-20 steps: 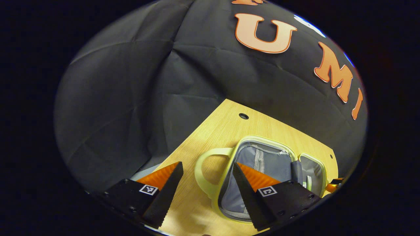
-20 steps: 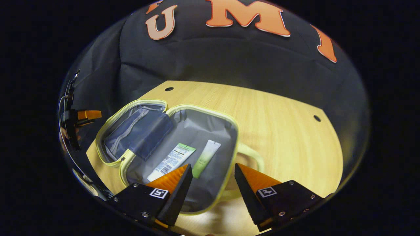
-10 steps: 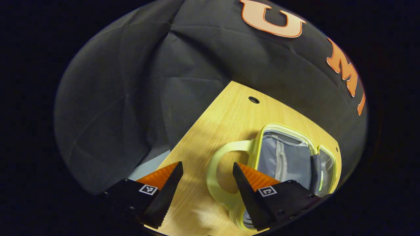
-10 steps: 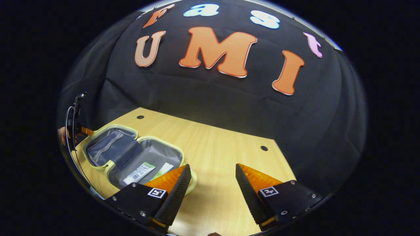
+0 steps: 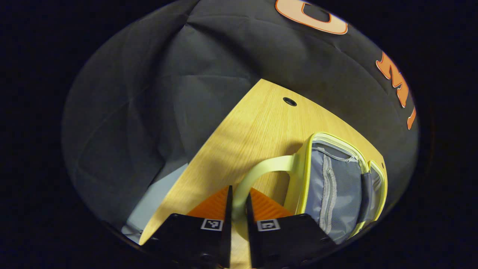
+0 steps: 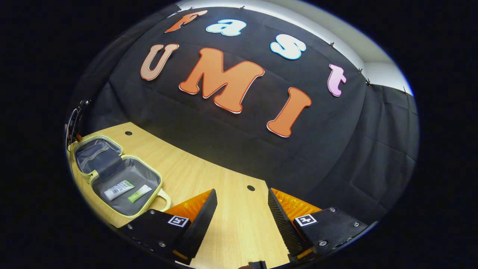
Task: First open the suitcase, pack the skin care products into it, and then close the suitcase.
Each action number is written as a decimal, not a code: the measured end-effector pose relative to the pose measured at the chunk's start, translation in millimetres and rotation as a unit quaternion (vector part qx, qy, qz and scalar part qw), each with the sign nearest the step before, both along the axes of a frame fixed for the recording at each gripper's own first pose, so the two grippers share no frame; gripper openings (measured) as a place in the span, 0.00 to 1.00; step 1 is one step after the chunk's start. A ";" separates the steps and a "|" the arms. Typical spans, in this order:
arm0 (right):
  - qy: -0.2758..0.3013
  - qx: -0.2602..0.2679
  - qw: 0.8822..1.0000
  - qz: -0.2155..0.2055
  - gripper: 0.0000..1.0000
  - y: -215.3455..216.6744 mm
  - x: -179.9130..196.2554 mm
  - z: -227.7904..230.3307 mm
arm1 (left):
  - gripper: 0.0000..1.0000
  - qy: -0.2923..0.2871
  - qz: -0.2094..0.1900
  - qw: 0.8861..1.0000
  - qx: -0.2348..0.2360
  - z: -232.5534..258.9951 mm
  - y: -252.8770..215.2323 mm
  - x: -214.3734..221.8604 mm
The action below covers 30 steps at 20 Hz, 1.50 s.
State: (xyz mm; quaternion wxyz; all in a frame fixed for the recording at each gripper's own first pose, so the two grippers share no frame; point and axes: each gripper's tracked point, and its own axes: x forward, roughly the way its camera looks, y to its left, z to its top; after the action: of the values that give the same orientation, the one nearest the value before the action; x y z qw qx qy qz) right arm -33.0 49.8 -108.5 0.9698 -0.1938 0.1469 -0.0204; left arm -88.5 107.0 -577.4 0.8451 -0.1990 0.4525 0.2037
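The left gripper (image 5: pixel 237 209) has closed since a moment ago: its fingers, spread wide before, now pinch the pale yellow handle (image 5: pixel 257 172) of the suitcase (image 5: pixel 336 186), which lies open on the wooden table (image 5: pixel 242 127). The right gripper (image 6: pixel 239 209) has pulled away to the right and hangs with fingers spread above bare tabletop. In the right gripper view the case sits far left, with a white tube (image 6: pixel 118 189) and a green tube (image 6: pixel 139 193) side by side in its nearer half.
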 end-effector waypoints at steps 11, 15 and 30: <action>-0.034 0.043 0.998 0.008 0.93 14.2 -5.8 15.9 | 0.11 -0.115 -0.064 0.984 0.120 144.9 -20.7 30.6; -0.036 0.064 0.996 0.048 0.94 44.4 -2.7 15.6 | 0.11 -0.180 -0.073 0.975 0.111 208.4 -61.2 50.5; -0.042 0.135 0.980 0.141 0.95 82.0 12.9 6.1 | 0.11 -0.289 -0.170 0.941 0.041 325.6 -265.1 93.7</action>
State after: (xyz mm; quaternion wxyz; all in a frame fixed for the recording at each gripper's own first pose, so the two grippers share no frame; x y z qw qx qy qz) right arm -20.1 131.8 -102.4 0.9854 -0.0792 0.0787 0.1284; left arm 5.2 -158.1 -251.8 0.9690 -0.1341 0.2072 0.0092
